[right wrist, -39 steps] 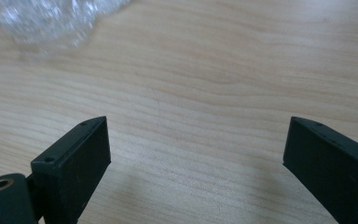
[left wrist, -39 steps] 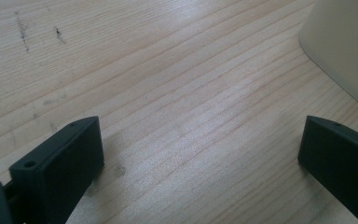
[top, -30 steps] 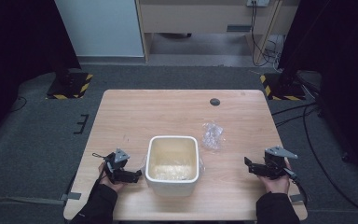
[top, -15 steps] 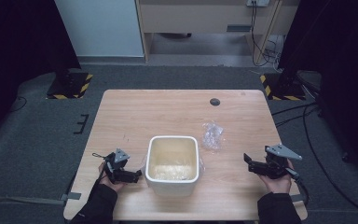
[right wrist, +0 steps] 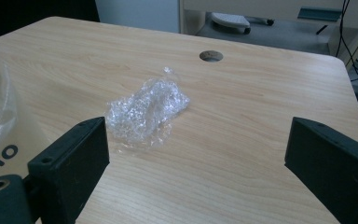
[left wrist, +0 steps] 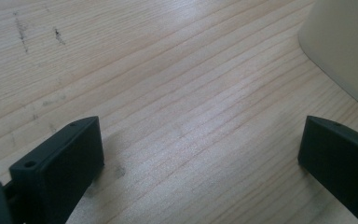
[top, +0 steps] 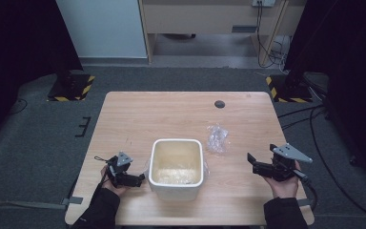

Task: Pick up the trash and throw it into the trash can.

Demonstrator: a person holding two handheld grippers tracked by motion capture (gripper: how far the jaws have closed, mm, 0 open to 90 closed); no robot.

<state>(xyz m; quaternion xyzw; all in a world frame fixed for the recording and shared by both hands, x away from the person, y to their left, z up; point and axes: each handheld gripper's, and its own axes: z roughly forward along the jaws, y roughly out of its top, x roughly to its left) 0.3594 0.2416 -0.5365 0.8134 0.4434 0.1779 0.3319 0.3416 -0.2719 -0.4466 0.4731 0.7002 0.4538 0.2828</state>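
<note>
- Currently the cream bin [top: 176, 167] sits near the table's [top: 171, 114] front edge, centred.
- Left gripper [top: 136, 179], jaws spread, just beside the bin's left wall.
- Right gripper [top: 253, 162], jaws spread, near the right edge.
- Crumpled clear plastic [right wrist: 147, 109] lies between bin and right gripper; far half of table bare.

In the left gripper view the cream bin [left wrist: 349, 51] is cut off by the top and right edges, leaving one curved wall. In the right gripper view the same bin is a sliver at the left edge, its dark lettering [right wrist: 0, 158] clipped and unreadable. From the high view, what lies in the bin's bottom [top: 176, 174] is too small to tell, perhaps clear film. The person's forearms leave the bottom edge.
</note>
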